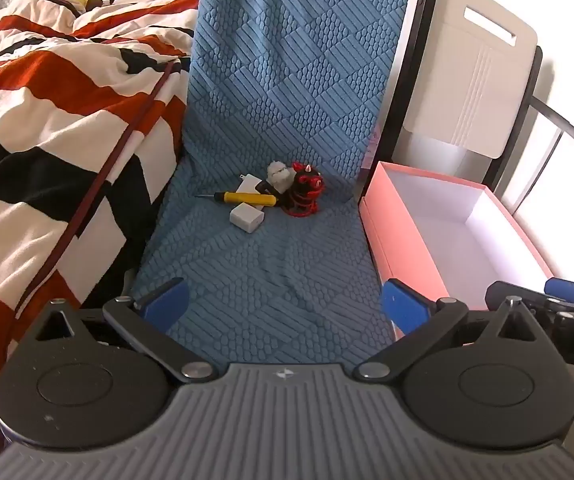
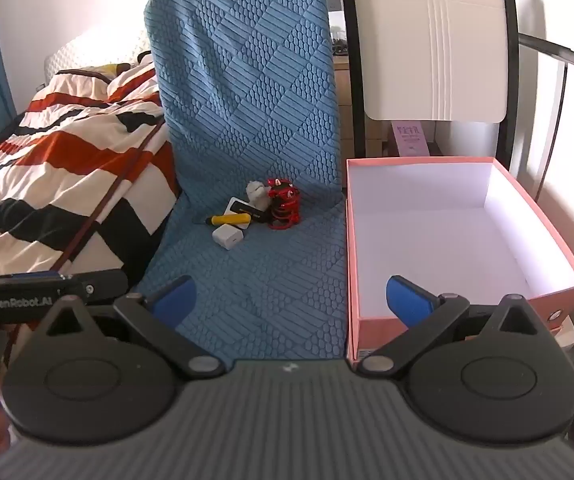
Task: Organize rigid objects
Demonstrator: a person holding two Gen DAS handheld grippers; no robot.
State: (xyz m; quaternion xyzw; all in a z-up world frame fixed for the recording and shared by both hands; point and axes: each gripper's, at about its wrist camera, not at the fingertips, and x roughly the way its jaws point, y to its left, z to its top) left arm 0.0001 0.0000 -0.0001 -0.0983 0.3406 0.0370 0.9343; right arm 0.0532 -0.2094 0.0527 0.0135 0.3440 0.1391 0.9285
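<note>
A small pile lies at the back of a blue textured chair seat (image 1: 271, 280): a yellow screwdriver (image 1: 247, 198), a white charger cube (image 1: 247, 221), a white figurine (image 1: 279, 174) and a red-and-black spiked figurine (image 1: 305, 192). The right wrist view shows the same screwdriver (image 2: 229, 220), cube (image 2: 229, 237) and red figurine (image 2: 283, 203). To the right stands a pink box (image 2: 439, 236) with a white inside and nothing in it. My left gripper (image 1: 283, 304) hangs open above the seat's front. The open right gripper (image 2: 291, 300) straddles the seat and the box's near left corner.
A bed with a red, white and black striped blanket (image 1: 47, 128) fills the left. A white chair back (image 2: 431, 44) rises behind the pink box (image 1: 447, 232). The other gripper's body shows at each view's edge. A dark curved rail (image 2: 559, 52) runs on the far right.
</note>
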